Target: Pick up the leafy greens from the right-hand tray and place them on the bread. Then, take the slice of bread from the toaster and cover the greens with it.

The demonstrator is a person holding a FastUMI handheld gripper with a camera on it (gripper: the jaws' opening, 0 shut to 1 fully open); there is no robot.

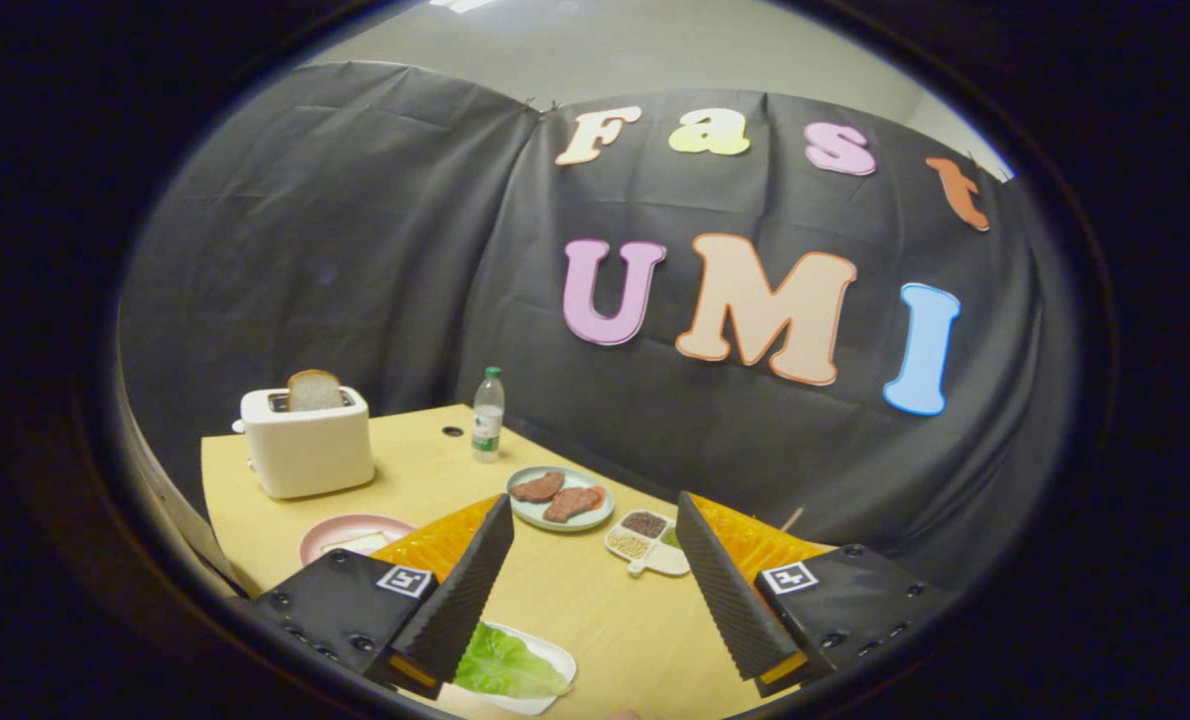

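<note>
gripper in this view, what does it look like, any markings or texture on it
The gripper has two wedge-shaped fingers with finely ribbed inner faces. Each sits on a dark angular block studded with screws and carrying a square black-and-white tag. Glossy orange parts show behind them.

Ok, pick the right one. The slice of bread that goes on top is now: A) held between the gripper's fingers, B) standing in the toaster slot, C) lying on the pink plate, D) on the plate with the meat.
B: the bread slice stands up out of the white toaster, far beyond the open gripper, whose fingers hold nothing.
</note>
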